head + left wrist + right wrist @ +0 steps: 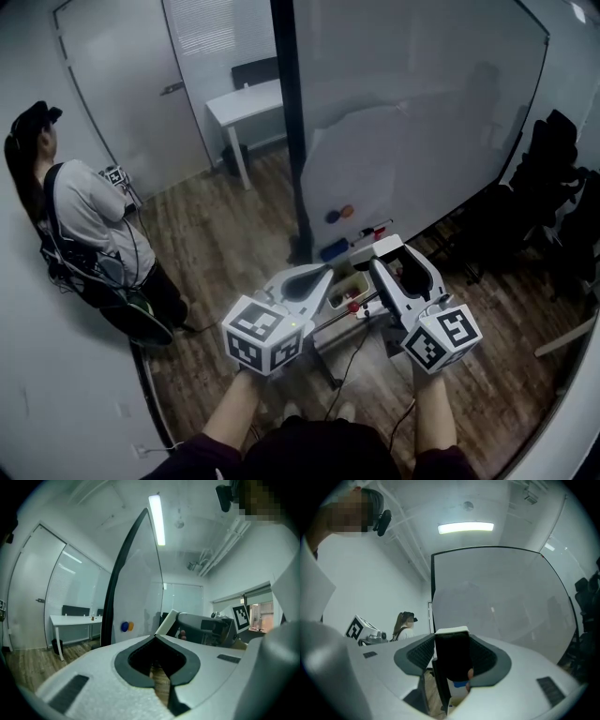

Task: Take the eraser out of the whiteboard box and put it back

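The right gripper point(394, 255) fingers pinch the eraser point(452, 654); the left gripper point(154, 639) fingers are pressed together.

We hold the eraser point(452, 658) between the jaws of our right gripper point(388, 253), before the whiteboard point(412, 112). Our left gripper point(317, 277) lies just left of it, and a desk point(246, 101) stands behind.

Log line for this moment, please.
left gripper: shut, empty | right gripper: shut on eraser | eraser: upright, facing whiteboard
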Action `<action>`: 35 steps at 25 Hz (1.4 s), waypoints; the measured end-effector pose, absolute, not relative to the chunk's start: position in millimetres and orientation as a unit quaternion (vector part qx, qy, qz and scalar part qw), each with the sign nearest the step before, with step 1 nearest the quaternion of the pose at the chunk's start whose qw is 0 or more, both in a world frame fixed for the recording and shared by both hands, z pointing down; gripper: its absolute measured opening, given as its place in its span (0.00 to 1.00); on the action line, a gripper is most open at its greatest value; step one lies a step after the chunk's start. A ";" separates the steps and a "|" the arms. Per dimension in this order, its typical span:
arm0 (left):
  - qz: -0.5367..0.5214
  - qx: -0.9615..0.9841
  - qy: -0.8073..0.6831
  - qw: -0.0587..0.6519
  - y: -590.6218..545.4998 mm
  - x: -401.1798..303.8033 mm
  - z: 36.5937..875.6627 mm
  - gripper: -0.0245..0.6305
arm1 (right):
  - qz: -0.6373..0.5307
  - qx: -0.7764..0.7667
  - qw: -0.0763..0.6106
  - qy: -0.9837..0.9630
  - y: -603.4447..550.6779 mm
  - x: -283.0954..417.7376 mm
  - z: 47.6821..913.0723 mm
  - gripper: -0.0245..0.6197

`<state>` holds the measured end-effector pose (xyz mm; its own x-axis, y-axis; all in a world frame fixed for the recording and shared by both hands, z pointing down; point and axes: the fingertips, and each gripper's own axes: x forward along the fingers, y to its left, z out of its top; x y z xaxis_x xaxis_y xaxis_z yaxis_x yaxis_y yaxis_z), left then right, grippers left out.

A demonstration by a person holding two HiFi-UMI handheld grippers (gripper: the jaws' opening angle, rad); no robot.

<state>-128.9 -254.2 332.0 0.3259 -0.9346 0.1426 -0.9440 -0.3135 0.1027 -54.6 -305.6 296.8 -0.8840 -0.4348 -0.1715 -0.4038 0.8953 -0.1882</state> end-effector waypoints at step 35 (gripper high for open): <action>0.025 0.807 -0.578 0.119 -262.4 -135.0 365.8 0.04 | -0.103 -0.228 0.064 0.966 -308.9 -58.2 340.0 0.39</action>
